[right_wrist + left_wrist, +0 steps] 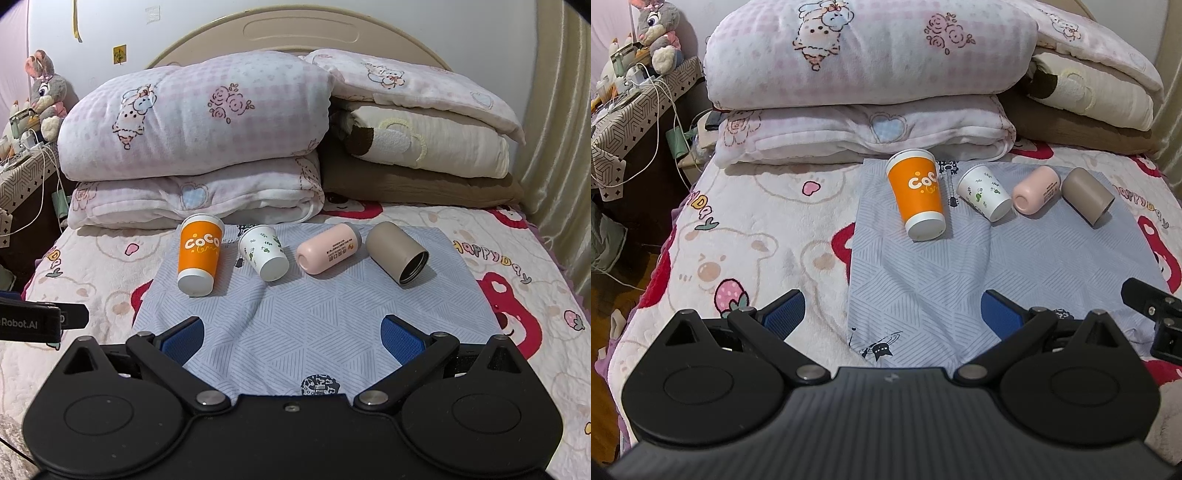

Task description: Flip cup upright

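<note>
Several cups lie on their sides in a row on a blue-grey patterned cloth [923, 280] [314, 317] on the bed. From left: an orange "CoCo" paper cup [918, 194] [199, 254], a white leaf-print paper cup [984, 192] [264, 251], a pink cup [1036, 189] [327, 248] and a taupe cup [1087, 195] [397, 251] with its dark mouth facing me. My left gripper [892, 314] is open and empty, well short of the cups. My right gripper [291, 338] is open and empty, also short of them.
Folded pink quilts [864, 74] [192, 140] and cream-brown blankets [424, 147] are stacked behind the cups. A bedside table [631, 107] with cables and a plush rabbit [659, 31] stands at the left. The right gripper's body [1156, 310] shows in the left wrist view.
</note>
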Motion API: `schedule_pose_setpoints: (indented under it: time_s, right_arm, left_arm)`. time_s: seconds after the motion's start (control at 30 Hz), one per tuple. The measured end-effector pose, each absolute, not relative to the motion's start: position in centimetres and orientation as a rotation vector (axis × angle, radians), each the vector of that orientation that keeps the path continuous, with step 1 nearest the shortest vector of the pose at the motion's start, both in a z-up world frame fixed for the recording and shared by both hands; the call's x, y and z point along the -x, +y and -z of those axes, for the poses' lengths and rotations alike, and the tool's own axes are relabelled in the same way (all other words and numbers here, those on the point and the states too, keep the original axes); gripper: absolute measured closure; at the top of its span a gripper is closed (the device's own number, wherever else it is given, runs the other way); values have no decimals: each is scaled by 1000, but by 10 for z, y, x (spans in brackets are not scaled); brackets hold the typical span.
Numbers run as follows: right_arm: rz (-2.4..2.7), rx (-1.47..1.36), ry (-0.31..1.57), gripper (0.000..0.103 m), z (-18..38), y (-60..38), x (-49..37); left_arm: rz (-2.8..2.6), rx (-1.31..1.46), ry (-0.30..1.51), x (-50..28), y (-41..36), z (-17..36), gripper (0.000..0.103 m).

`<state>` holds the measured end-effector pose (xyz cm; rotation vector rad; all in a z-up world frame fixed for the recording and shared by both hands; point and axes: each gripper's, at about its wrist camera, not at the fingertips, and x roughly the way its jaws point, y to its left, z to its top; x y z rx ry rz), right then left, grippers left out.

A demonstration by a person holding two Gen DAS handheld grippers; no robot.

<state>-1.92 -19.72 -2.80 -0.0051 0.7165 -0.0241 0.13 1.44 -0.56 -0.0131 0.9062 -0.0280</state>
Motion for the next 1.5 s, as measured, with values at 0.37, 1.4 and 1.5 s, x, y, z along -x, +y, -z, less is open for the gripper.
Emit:
schedule_pose_setpoints:
  time_s: [0.37, 1.4, 1.5]
  right_arm:
    - [24, 6, 718, 0, 29, -196, 19]
    - [13, 1, 721, 0, 34, -198, 19]
    - [-14, -12, 728, 0, 32, -203, 17]
  left_arm:
    - [28, 11, 905, 3, 16, 10, 0]
    - [80, 51, 862, 10, 7, 5, 0]
    - [69, 32, 862, -3, -4, -6, 0]
